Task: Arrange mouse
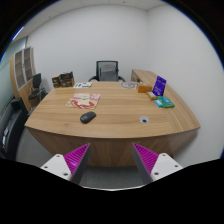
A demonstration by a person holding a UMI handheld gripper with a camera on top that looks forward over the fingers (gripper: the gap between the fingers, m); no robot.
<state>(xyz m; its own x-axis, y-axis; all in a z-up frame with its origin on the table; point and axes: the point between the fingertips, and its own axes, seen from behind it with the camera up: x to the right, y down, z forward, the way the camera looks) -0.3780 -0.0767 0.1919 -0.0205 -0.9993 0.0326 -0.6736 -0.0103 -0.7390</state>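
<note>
Mouse (88, 117): dark, rounded, low-domed body, lying on the wooden table (115, 130) left of centre, well beyond my fingers and apart from them. Its long axis runs roughly across my view, tilted slightly; which end is the front I cannot tell at this range.

Paper sheet (84, 100): flat, pale with reddish print, just beyond the mouse, near it but not touching.

Small white object (145, 121): round, on the table right of the mouse, well apart from it.

Table: light wood grain, smooth, curved near edge.

Right far corner of the table: a teal item (164, 102) with an upright purple box (159, 87) behind it; contents not readable.

Office chair (108, 72): black mesh back, behind the table's far edge.

Gripper (113, 160): I see its fingers spread wide, holding nothing, magenta ridged pads (77, 157) facing inward, hovering before the near table edge.
</note>
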